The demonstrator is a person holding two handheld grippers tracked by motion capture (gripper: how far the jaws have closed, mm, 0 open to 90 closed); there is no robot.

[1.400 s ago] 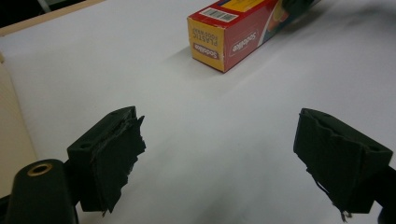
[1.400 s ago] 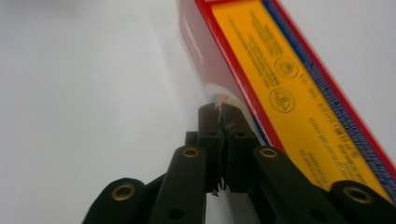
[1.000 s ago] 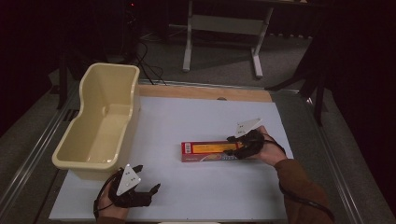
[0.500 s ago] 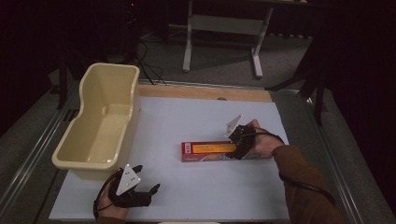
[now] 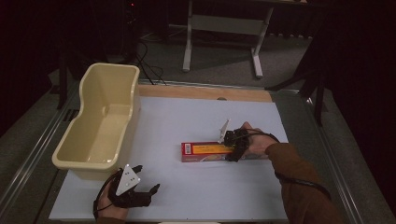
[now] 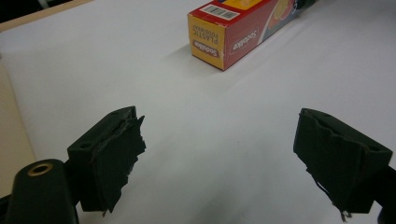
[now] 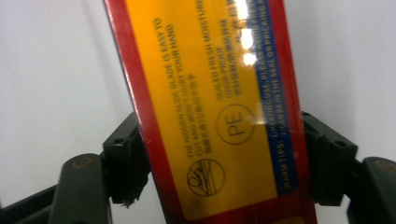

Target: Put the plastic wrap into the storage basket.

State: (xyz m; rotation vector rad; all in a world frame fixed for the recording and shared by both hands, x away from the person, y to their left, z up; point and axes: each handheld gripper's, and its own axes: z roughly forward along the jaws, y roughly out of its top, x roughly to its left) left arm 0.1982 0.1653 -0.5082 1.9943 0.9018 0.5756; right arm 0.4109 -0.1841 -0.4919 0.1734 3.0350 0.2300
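A long red and yellow box of plastic wrap [image 5: 205, 150] lies flat mid-table. My right gripper [image 5: 232, 147] reaches down over its right half. In the right gripper view the box [image 7: 210, 93] runs up between the two jaws, and both pads [image 7: 128, 161] touch its long sides. These jaws have just been closing with the box between them. My left gripper [image 5: 148, 178] rests at the table's front left, open and holding nothing. In the left gripper view its jaws [image 6: 219, 154] stand wide apart over bare white table, with the box's barcode end [image 6: 243, 28] farther off.
A cream plastic bin [image 5: 135, 107] stands along the table's left side, nothing visible inside it; its wall [image 6: 9, 135] shows at the left gripper view's left edge. A wooden strip [image 5: 205, 92] edges the far side. A metal stand [image 5: 224, 28] stands on the floor beyond.
The right gripper has shifted a little left and down onto the box, its grey plate tipping upright. The box and the left gripper have stayed put.
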